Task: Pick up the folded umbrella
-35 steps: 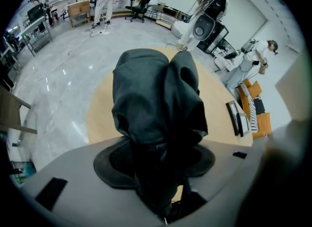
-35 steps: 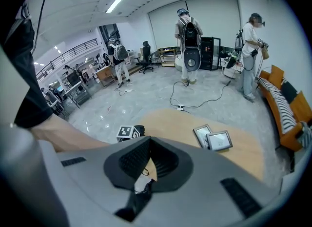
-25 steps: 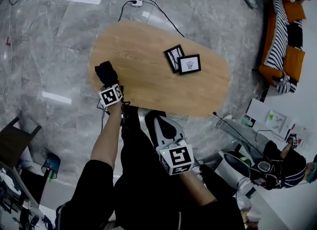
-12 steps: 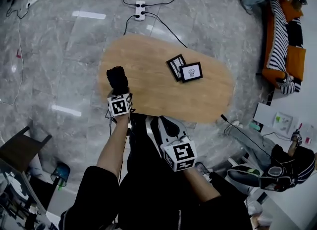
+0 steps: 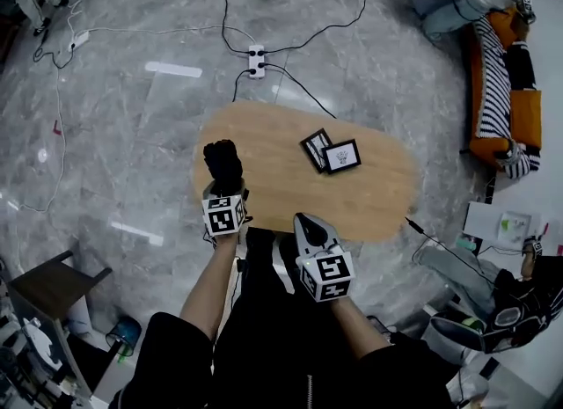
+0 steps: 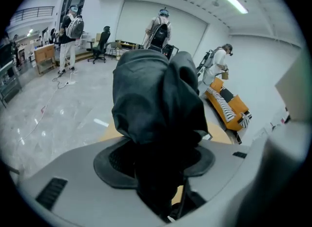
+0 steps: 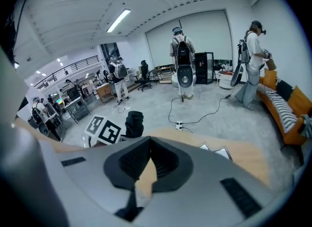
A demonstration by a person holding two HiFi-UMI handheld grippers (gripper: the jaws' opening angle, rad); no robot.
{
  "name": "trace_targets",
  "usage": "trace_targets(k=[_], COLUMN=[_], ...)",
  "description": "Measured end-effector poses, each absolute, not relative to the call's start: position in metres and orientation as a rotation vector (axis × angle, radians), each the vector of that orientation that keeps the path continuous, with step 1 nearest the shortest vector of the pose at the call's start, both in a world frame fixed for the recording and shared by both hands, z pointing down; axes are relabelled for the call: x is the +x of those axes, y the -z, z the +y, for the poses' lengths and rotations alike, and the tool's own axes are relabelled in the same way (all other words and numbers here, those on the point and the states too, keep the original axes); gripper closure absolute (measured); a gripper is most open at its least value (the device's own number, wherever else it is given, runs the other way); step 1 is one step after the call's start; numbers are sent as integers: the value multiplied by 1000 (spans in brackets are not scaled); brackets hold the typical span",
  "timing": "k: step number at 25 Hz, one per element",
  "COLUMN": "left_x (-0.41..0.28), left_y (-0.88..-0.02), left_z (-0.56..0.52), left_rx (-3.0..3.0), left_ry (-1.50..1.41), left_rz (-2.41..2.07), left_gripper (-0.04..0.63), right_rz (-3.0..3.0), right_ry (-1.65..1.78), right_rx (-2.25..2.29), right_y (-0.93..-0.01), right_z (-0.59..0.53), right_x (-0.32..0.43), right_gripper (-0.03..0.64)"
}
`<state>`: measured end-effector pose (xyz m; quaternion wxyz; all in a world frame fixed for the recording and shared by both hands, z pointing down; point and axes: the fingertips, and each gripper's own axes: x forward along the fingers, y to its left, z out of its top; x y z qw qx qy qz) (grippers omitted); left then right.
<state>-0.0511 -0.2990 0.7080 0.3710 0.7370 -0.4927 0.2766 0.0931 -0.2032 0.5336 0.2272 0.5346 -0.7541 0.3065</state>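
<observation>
The folded umbrella (image 5: pixel 223 163) is a black, bunched bundle, and my left gripper (image 5: pixel 224 184) is shut on it, holding it in the air over the near left end of the oval wooden table (image 5: pixel 378 192). In the left gripper view the umbrella (image 6: pixel 156 99) fills the middle, sticking up from between the pads of the left gripper (image 6: pixel 157 158). My right gripper (image 5: pixel 310 227) hovers at the table's near edge, shut with nothing in it. The right gripper view shows its jaws (image 7: pixel 148 160) together over the wood, with the umbrella (image 7: pixel 134 122) off to the left.
Two small framed pictures (image 5: pixel 330 152) lie on the table's middle. A white power strip (image 5: pixel 257 60) with black cables sits on the marble floor beyond. An orange sofa with a striped cover (image 5: pixel 501 91) stands at the right, a dark stool (image 5: pixel 48 288) at the lower left. People stand farther off.
My left gripper has lifted the umbrella up off the table's left end. The table looks smaller and farther below. My right gripper rose a little toward the table's edge.
</observation>
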Motion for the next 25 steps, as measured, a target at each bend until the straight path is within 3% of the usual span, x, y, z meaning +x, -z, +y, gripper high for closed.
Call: trace_targets(k=[9, 25], left_x=[-15, 14], left_y=[-602, -493], left_z=[-323, -304], left_rx=[2188, 2382], left_ry=[-650, -526], left_rz=[-1254, -1270], left_gripper=[368, 368], right_rz=[-2129, -2219], right_ry=[-795, -681], right_rx=[1596, 1679], right_y=[-503, -460], right_z=[-220, -230], right_x=[105, 126], right_gripper=[607, 607])
